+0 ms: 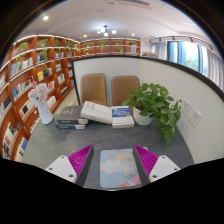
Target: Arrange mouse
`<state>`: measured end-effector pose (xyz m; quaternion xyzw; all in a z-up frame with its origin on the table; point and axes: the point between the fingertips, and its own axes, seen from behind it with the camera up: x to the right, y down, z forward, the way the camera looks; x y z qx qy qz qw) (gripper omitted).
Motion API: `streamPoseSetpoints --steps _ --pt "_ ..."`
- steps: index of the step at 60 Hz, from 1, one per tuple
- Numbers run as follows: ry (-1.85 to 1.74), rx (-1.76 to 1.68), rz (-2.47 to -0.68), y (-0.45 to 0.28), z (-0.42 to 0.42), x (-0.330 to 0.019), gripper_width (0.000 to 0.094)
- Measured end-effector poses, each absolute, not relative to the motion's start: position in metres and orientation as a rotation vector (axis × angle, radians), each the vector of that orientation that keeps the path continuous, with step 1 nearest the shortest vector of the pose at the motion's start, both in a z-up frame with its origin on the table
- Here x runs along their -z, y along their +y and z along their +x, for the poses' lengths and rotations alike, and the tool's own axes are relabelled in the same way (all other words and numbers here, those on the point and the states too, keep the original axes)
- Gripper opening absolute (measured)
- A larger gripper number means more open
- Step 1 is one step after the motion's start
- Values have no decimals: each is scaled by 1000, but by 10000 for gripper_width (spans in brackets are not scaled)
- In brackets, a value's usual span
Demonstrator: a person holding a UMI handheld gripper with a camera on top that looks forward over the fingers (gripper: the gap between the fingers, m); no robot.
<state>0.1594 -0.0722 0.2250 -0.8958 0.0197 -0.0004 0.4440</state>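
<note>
A pastel mouse mat [119,168] with a cloud pattern lies flat on the grey table [60,142], between my two fingers and near the table's front edge. My gripper [113,158] is open and empty; its pink pads [82,158] stand well apart on either side of the mat. I see no mouse in this view.
Beyond the fingers are stacked books [72,123], an open book [97,112] and another book [122,117]. A potted green plant [153,103] stands to the right and a white vase with flowers [43,103] to the left. Two chairs [94,88] and bookshelves [25,75] lie behind.
</note>
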Motion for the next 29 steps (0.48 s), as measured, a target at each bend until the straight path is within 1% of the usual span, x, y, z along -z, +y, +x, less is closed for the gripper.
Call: streamPoseSetpoints --steps 11,29 --pt "33 -2 -2225 -82 145 -224 776" --pt "34 -30 -2218 -89 132 -232 774"
